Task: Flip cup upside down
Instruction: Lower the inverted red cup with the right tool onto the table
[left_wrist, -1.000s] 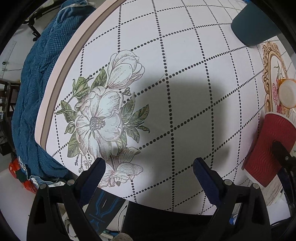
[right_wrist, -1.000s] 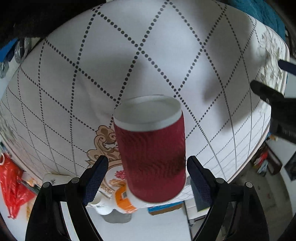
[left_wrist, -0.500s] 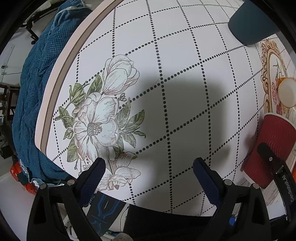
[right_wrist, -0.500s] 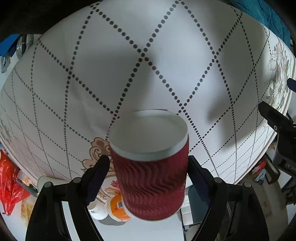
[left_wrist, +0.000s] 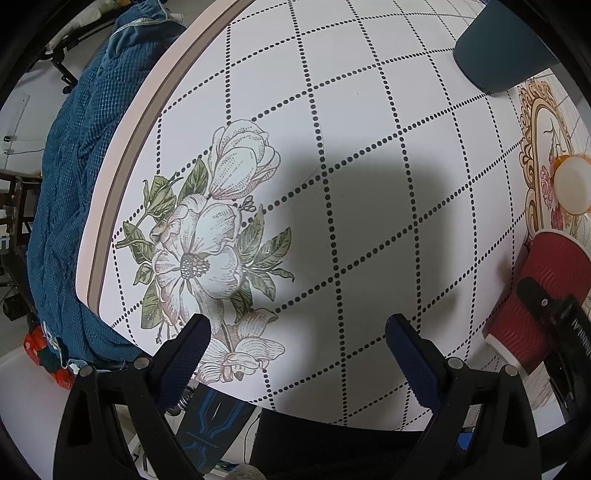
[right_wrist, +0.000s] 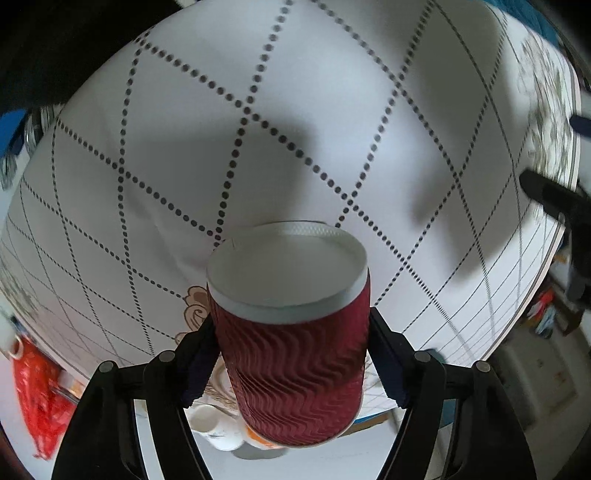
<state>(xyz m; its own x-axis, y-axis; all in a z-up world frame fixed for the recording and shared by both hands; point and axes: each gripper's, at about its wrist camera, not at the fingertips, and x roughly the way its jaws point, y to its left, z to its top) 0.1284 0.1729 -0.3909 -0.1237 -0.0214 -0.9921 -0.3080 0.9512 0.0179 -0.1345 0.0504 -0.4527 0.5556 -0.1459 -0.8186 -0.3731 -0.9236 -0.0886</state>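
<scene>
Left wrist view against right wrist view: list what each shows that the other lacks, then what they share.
Only the left wrist view shows the open left gripper over the large printed flower, the blue quilted cloth and the dark teal object.

Only the right wrist view shows the right gripper with both fingers against the red cup, the cup's flat white end facing the camera, and a red bag.

Both show the red cup and the dotted-grid tablecloth.
</scene>
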